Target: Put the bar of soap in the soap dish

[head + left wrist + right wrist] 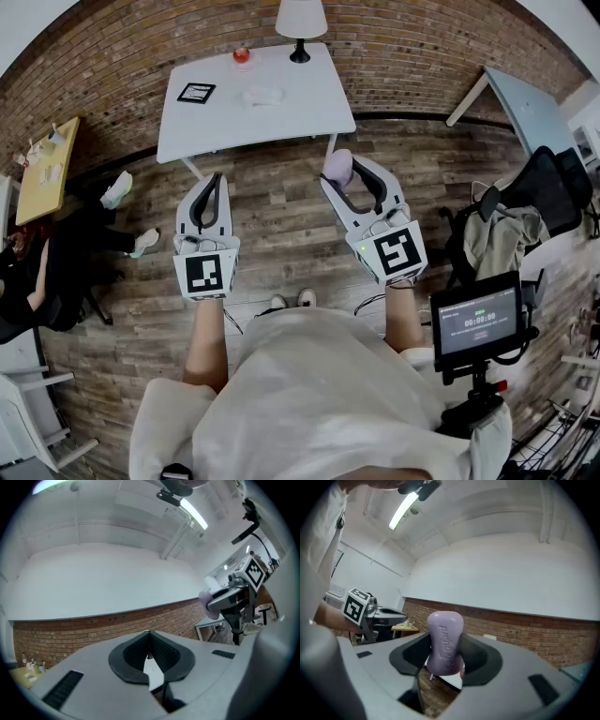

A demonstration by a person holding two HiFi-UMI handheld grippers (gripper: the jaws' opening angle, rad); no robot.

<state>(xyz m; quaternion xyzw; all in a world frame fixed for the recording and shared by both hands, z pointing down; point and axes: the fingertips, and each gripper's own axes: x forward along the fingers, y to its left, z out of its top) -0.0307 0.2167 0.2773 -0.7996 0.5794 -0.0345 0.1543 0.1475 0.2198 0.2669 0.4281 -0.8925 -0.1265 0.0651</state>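
Note:
The lilac bar of soap [337,169] stands upright between the jaws of my right gripper [345,175], which is shut on it. In the right gripper view the soap [445,641] fills the gap between the dark pads, its stamped lettering facing the camera. My left gripper [215,180] is held level beside it, shut with nothing in it; its tips meet in the left gripper view [149,644]. Both grippers hang over the wood floor, short of the white table [309,108]. A small white object [262,95] on that table may be the soap dish.
The white table also holds a lamp [300,23], a red item [242,54] and a black-framed card [196,93]. A yellow table [47,169] and a seated person [28,272] are at left. A chair with clothes [511,230] and a monitor [478,319] stand at right.

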